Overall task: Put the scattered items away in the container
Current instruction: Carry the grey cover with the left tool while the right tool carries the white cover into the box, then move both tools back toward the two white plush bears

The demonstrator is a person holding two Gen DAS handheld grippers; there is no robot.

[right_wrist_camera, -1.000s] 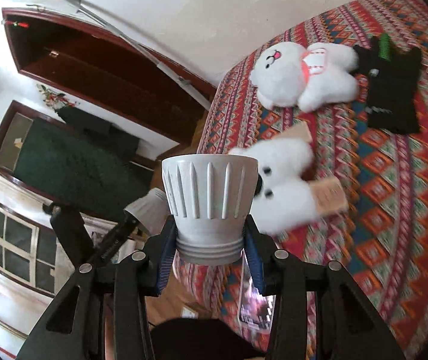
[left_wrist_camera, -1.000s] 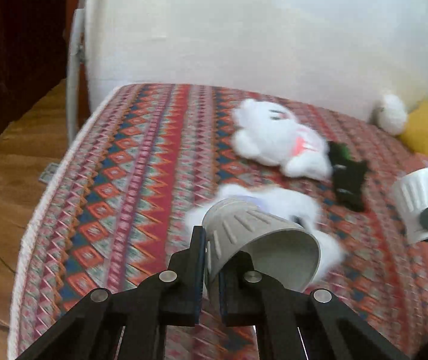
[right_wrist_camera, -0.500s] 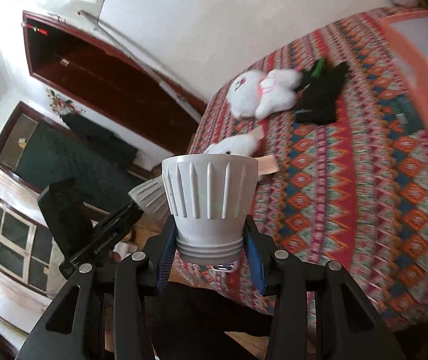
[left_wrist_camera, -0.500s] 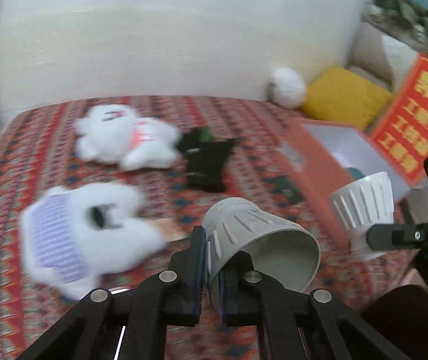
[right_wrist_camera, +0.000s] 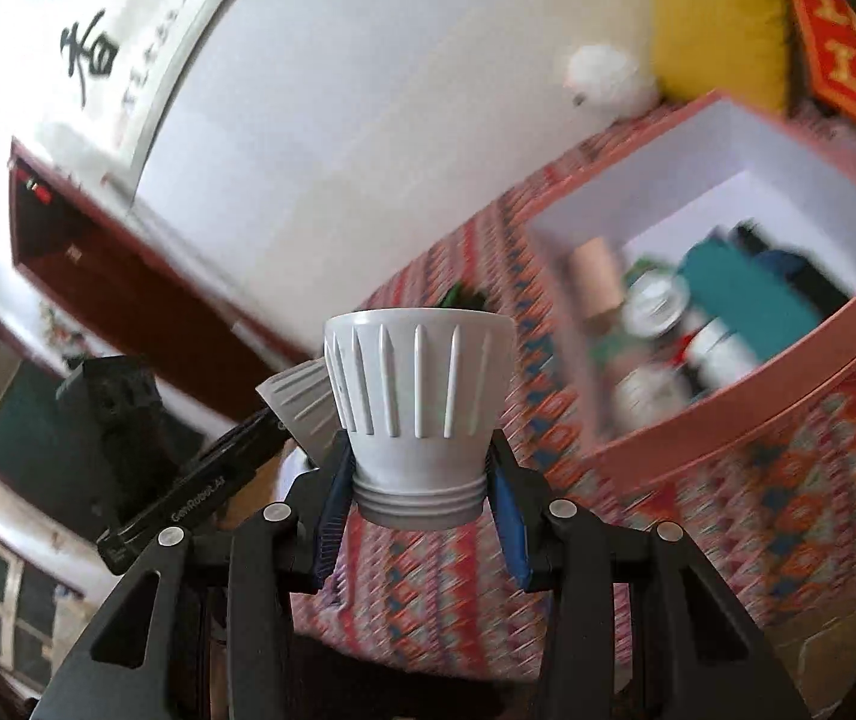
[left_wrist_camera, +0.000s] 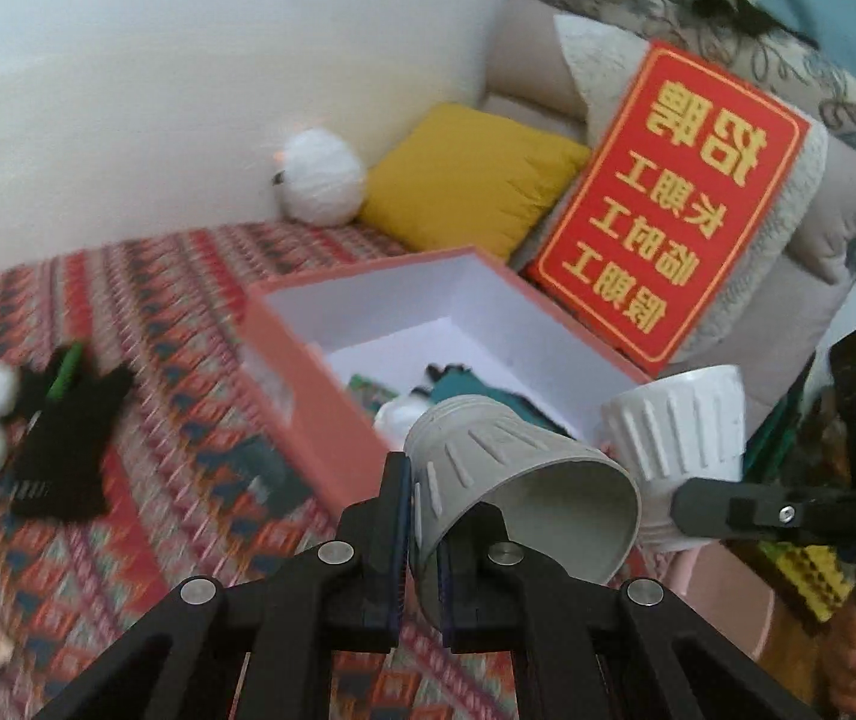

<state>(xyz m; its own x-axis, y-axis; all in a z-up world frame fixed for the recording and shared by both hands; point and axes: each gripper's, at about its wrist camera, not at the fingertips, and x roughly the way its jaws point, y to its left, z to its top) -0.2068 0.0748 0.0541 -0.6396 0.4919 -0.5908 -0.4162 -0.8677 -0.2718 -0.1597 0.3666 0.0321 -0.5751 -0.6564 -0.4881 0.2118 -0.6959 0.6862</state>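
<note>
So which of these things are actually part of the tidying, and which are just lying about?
Part of the job: grey cup in left gripper; white cup in right gripper; pink box; black glove.

Just there: yellow cushion; red sign; white pompom.

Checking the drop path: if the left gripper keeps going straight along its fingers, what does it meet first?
Probably the near wall of the pink box: the left gripper, shut on the grey cup, points at it. Depth is unclear; it could clear the rim and reach the contents.
</note>
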